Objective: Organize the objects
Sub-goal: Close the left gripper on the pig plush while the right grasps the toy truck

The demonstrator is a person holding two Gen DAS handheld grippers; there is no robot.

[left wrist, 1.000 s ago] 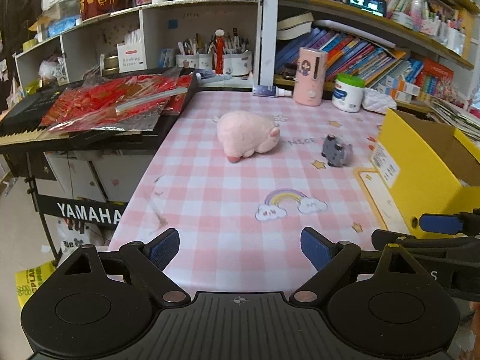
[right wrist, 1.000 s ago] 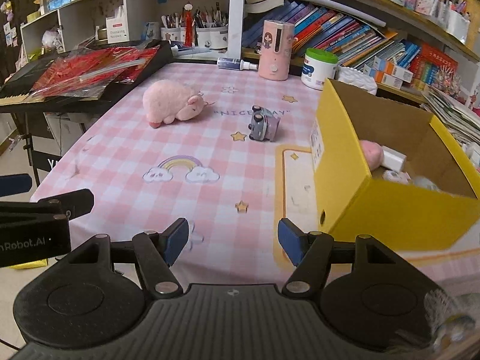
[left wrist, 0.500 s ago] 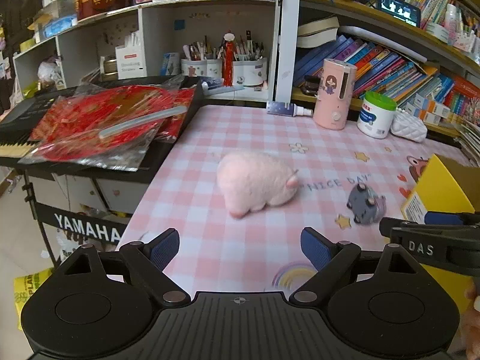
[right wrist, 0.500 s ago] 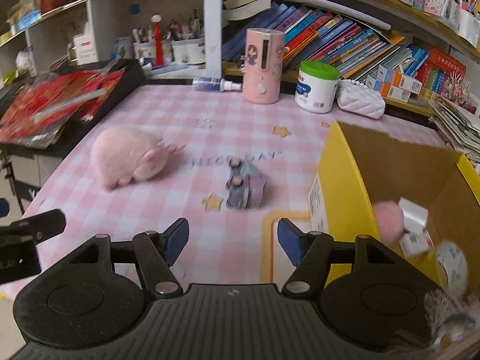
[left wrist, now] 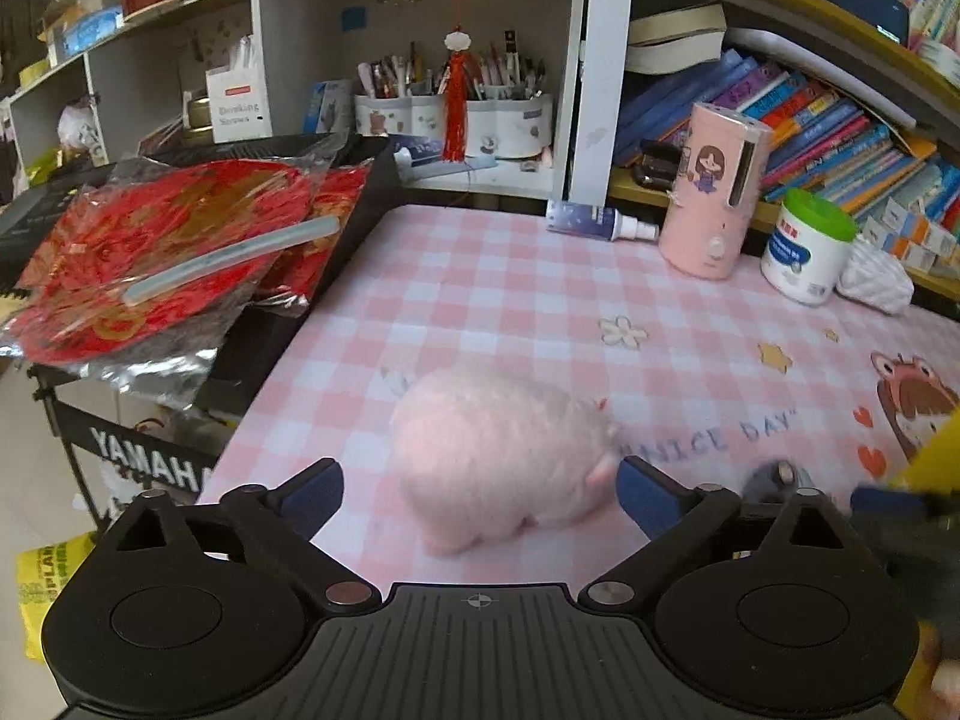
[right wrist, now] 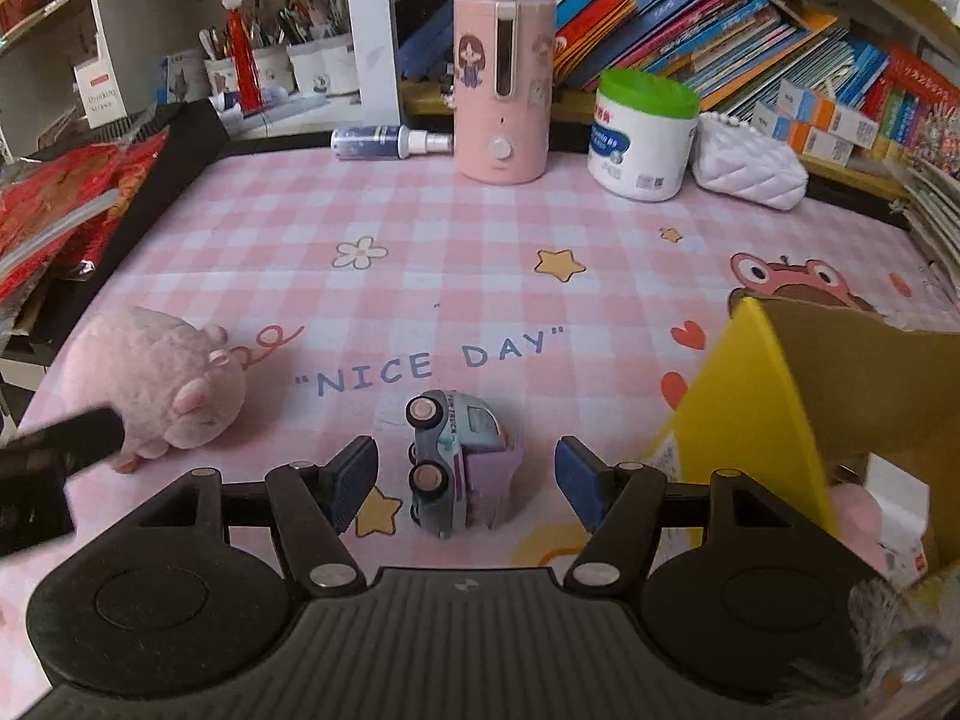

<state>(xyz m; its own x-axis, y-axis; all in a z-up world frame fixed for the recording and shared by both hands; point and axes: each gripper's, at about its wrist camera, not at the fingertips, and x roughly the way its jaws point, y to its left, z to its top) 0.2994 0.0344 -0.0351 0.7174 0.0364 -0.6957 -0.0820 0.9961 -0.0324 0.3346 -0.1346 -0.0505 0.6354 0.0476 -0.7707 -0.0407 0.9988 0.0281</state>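
Plush pig [left wrist: 501,459] between left tongs [left wrist: 480,495], toy truck [right wrist: 459,471] between right tongs [right wrist: 467,483]

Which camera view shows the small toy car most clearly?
The right wrist view: the toy car lies on its side, whole and sharp, between the open right gripper fingers. In the left wrist view it is blurred, mostly hidden.

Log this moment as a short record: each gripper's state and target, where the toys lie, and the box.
left gripper: open, fingers either side of the pink plush toy, not closed on it
right gripper: open, toy car between its fingers, not gripped
toy car: lying on its side on the table mat
yellow box: open, right of the car, already holding some items
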